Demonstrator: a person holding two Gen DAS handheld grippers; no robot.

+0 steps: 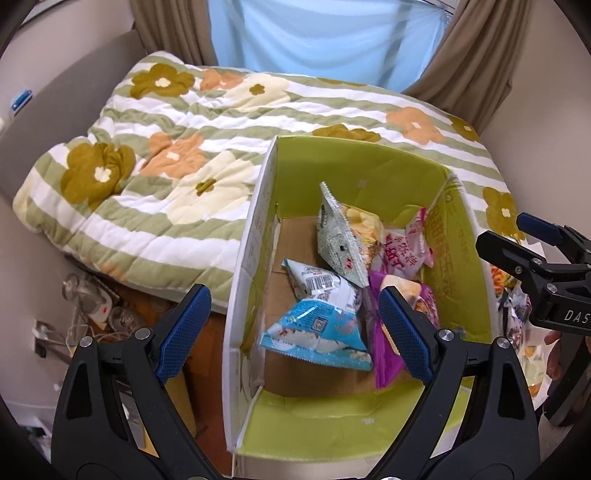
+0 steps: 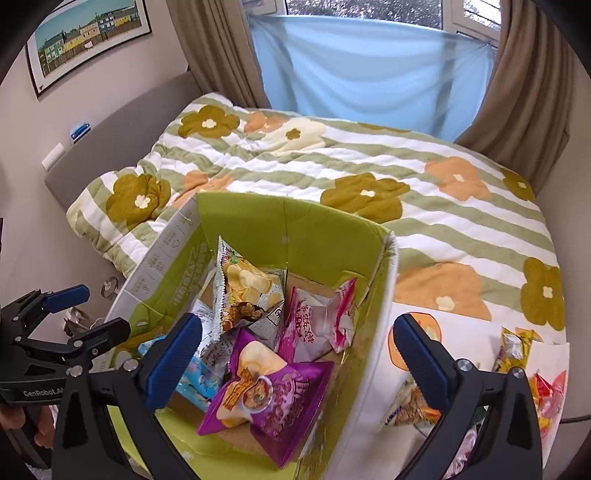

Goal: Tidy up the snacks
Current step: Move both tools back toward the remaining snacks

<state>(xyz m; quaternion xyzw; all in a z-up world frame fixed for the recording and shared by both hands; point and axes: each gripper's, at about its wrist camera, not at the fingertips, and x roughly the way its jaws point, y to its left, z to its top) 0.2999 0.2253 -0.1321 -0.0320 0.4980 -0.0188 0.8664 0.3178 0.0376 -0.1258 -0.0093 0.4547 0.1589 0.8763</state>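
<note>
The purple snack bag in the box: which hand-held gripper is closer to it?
Right. The right hand-held gripper hangs open directly over the purple snack bag; the left hand-held gripper is open above the blue bag beside it.

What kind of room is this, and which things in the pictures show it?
Most likely a bedroom in a home. A bed with a flowered quilt fills the room, brown curtains hang at the window, and a framed picture is on the wall.

Soft daylight comes through the window (image 2: pixel 369 14) behind the blue cloth (image 2: pixel 369 70). Both views are sharp, with fisheye bending and dark corners.
</note>
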